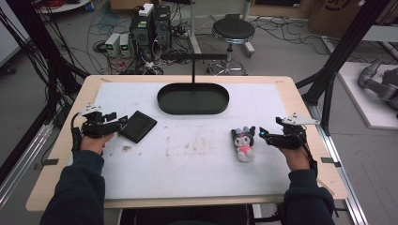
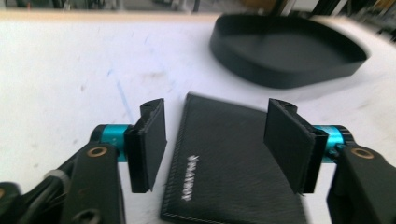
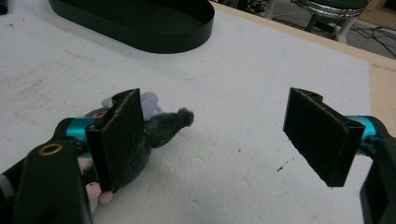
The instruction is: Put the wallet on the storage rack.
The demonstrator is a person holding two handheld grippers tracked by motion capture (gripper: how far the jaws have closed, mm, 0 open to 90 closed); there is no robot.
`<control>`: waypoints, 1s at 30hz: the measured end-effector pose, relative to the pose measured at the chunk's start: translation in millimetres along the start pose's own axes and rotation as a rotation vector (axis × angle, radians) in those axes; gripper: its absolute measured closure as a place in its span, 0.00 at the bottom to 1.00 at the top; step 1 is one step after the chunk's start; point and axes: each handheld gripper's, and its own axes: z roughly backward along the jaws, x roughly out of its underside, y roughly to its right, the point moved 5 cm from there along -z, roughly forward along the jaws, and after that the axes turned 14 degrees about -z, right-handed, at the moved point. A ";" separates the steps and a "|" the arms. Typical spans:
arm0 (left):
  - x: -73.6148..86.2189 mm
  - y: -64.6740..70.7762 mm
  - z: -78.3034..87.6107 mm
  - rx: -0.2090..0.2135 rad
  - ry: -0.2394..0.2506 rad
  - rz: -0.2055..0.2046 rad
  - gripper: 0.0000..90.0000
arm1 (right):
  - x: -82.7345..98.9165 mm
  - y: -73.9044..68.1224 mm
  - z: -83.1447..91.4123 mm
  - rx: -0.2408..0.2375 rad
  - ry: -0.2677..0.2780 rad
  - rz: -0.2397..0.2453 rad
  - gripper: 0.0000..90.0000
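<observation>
A flat black leather wallet (image 1: 136, 126) lies on the white table cover at the left. My left gripper (image 1: 120, 124) reaches its near edge. In the left gripper view the wallet (image 2: 229, 163) lies between and below the jaws of that gripper (image 2: 219, 147), and the pads stand apart from it, open. A small plush toy (image 1: 244, 143), dark grey with a pink body, lies at the right. My right gripper (image 1: 261, 133) hovers just right of it, open. In the right gripper view the plush toy (image 3: 159, 126) sits behind the left pad, not between the jaws of that gripper (image 3: 219, 135).
A black oval tray (image 1: 193, 99) with a T-shaped stand behind it sits at the back middle of the table. The white cover (image 1: 187, 154) shows brown stains near its centre. A stool (image 1: 233, 31), computers and cables stand on the floor beyond the table.
</observation>
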 end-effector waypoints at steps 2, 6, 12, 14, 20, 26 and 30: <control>5.6 -2.6 -8.3 0.005 -0.053 -0.004 0.47 | -0.1 0.0 0.5 -0.004 0.001 -0.002 0.23; 13.4 -6.6 -19.9 0.000 -0.124 -0.013 0.51 | 0.4 -0.6 0.3 -0.006 -0.001 0.000 0.23; 21.8 -10.0 -25.6 0.045 -0.164 0.050 0.56 | 1.2 -2.5 0.1 -0.017 -0.009 0.010 0.23; 23.5 -10.0 -25.2 0.088 -0.151 0.096 0.68 | 1.6 -3.4 -0.2 -0.019 -0.013 0.013 0.23; 24.0 -11.7 -23.1 0.100 -0.147 0.126 0.76 | 1.9 -4.7 -1.1 -0.020 -0.017 0.019 0.23; 13.8 -10.5 -14.3 0.118 -0.066 0.132 0.89 | 1.8 -3.2 -0.3 -0.017 -0.015 0.012 0.23; 1.6 -9.9 -4.4 0.088 0.020 0.114 0.91 | 1.8 -3.4 -0.2 -0.018 -0.014 0.009 0.23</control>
